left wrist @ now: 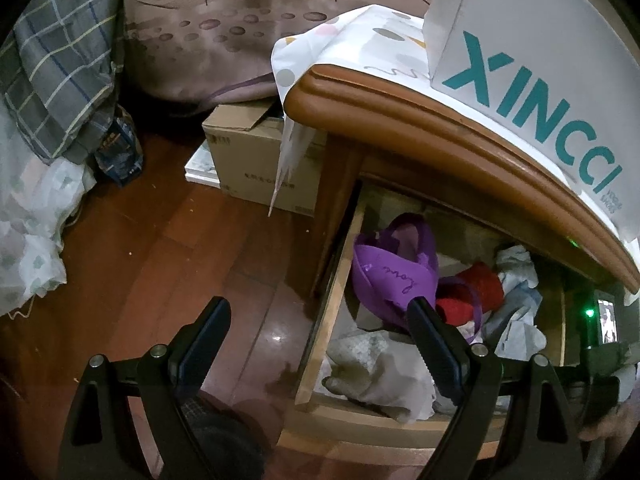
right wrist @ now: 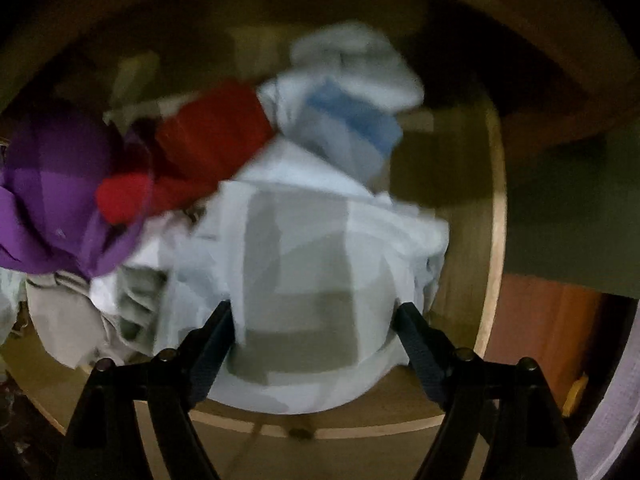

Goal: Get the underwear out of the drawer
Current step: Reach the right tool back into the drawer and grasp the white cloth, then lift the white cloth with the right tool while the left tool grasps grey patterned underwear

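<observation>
The wooden drawer (left wrist: 332,312) of a nightstand stands pulled open and holds crumpled clothing: a purple bra (left wrist: 390,276), a red garment (left wrist: 476,292) and pale light-blue underwear (left wrist: 516,308). My left gripper (left wrist: 320,312) is open and empty, hovering over the drawer's left wall. In the right wrist view, blurred by motion, my right gripper (right wrist: 314,316) is open with its fingers on either side of the pale underwear (right wrist: 304,248), just above it. The purple bra (right wrist: 56,188) and red garment (right wrist: 208,140) lie to its left. The drawer's front rim (right wrist: 352,426) runs below.
The nightstand top (left wrist: 420,108) overhangs the drawer and carries a white cloth and a box (left wrist: 540,52) printed XINCCI. A cardboard box (left wrist: 248,152) sits on the wooden floor (left wrist: 160,256) to the left. Bedding (left wrist: 44,160) hangs at far left.
</observation>
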A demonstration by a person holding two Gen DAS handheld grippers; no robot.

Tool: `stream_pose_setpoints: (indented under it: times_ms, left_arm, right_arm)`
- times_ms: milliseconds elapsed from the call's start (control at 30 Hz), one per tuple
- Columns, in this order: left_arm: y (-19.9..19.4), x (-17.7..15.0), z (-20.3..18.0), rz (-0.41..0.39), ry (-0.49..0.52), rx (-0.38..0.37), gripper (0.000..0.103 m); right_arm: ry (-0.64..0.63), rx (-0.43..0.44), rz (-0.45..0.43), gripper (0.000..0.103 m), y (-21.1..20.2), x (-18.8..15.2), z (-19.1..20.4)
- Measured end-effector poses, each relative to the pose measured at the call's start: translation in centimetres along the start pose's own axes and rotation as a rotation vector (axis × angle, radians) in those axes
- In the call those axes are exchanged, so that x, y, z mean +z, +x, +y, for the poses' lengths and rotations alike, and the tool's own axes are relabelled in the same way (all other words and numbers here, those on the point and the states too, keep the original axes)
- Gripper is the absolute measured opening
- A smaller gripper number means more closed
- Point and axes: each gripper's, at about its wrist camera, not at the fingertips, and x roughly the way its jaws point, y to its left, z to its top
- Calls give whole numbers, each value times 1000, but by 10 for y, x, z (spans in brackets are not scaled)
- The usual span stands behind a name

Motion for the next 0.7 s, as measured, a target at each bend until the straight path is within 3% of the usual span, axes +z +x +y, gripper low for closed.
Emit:
stream_pose_setpoints:
  times_ms: [267,367,433,533,633,700]
  left_arm:
    - [6,0,-3,21,7,8,87]
    - [6,-1,-6,20,18,11,87]
    - [8,-1,-8,24,24,17,87]
    - [8,-2,-9,26,29,18,87]
    - [9,-3,-9,33,31,16,87]
    - [10,-3,-10,40,29,11,87]
  right_arm:
    - [-84,27,89,83,24,8,2]
    - [-95,31,85,64,29,8,-1]
    - [-90,45,64,41,31,4,-10]
    - [-86,66,17,23,25,-2,-19]
    - [-51,108,-47,13,16,-11,-32]
    - [-25,135,-103,12,8,-20,-40]
